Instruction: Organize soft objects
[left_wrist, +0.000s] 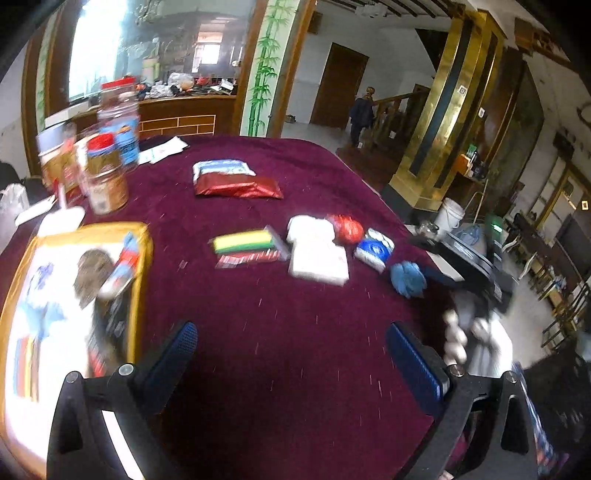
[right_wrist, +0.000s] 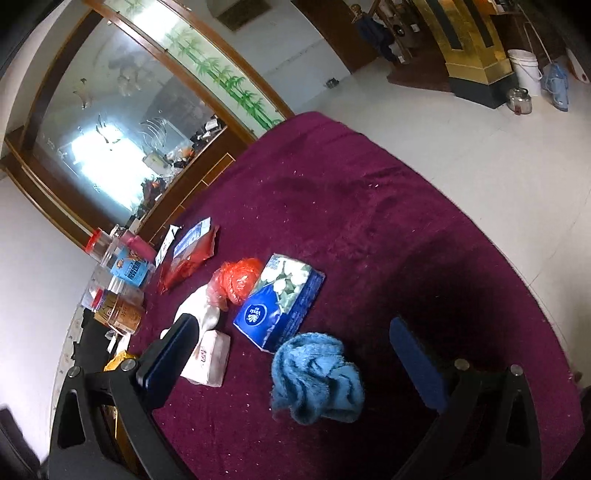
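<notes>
Left gripper (left_wrist: 291, 345) hangs tilted down over bare maroon tablecloth (left_wrist: 295, 314), fingers spread wide with nothing between them, just right of the gold-rimmed box (left_wrist: 142, 266). Right gripper (right_wrist: 295, 343) is spread too, angled down over the crumpled blue cloth (right_wrist: 317, 376), which lies between its fingers beside the blue tissue pack (right_wrist: 280, 306).

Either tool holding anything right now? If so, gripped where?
Nothing held. Left tool is open over bare tablecloth; right tool is open around the blue cloth, fingers not touching it.
</notes>
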